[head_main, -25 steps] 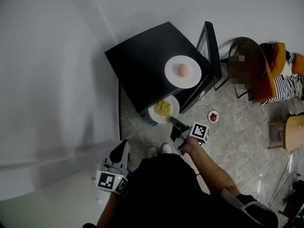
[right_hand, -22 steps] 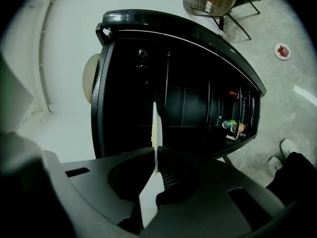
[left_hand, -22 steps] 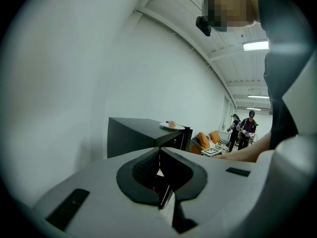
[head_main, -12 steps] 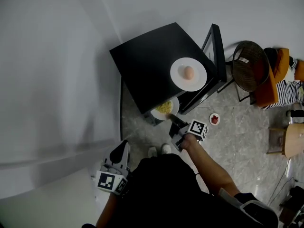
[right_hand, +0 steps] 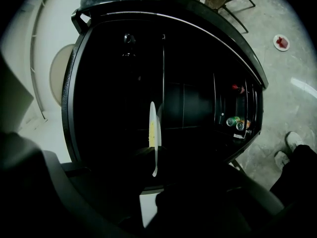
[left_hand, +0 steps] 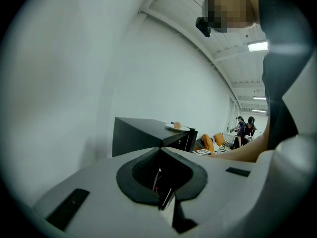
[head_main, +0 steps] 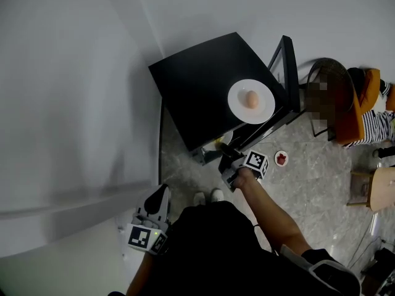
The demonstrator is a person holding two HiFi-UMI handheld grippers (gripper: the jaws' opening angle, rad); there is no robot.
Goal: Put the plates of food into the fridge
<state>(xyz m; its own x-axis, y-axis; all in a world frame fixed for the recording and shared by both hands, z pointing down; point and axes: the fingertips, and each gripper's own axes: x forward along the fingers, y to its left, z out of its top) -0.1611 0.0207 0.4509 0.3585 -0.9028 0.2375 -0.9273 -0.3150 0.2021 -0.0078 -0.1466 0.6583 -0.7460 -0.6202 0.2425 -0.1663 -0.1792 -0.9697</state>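
Right claw (head_main: 224, 149) pinches the near rim of the plate of yellow food (head_main: 220, 142), jaws pressed onto it. In the right gripper view the plate (right_hand: 153, 125) shows edge-on, a thin white line with yellow on it, against the dark inside of the fridge (right_hand: 163, 6). From the head view that plate sits at the fridge's open front, mostly hidden under the edge of the top, only a sliver showing

Fridge (head_main: 197, 82) is a low black box on the floor by the wall, door (head_main: 287, 66) swung open to its right. On its top, near the door side: white plate (head_main: 262, 106) with a single egg (head_main: 252, 98). That plate and egg also show small in the left gripper view (left_hand: 177, 126)

Third plate, small, with red food (head_main: 281, 158), lies on the floor right of the fridge, well apart from both claws; also at the top right of the right gripper view (right_hand: 282, 42). Cans (right_hand: 237, 123) stand in the door shelf

Left claw (head_main: 161, 190) hangs low at the person's left side near the wall, away from the fridge; jaws pressed together with nothing between them (left_hand: 160, 180)

Shoes (head_main: 207, 196) on the floor just in front of the fridge. Round chair (head_main: 333, 73) beyond the door
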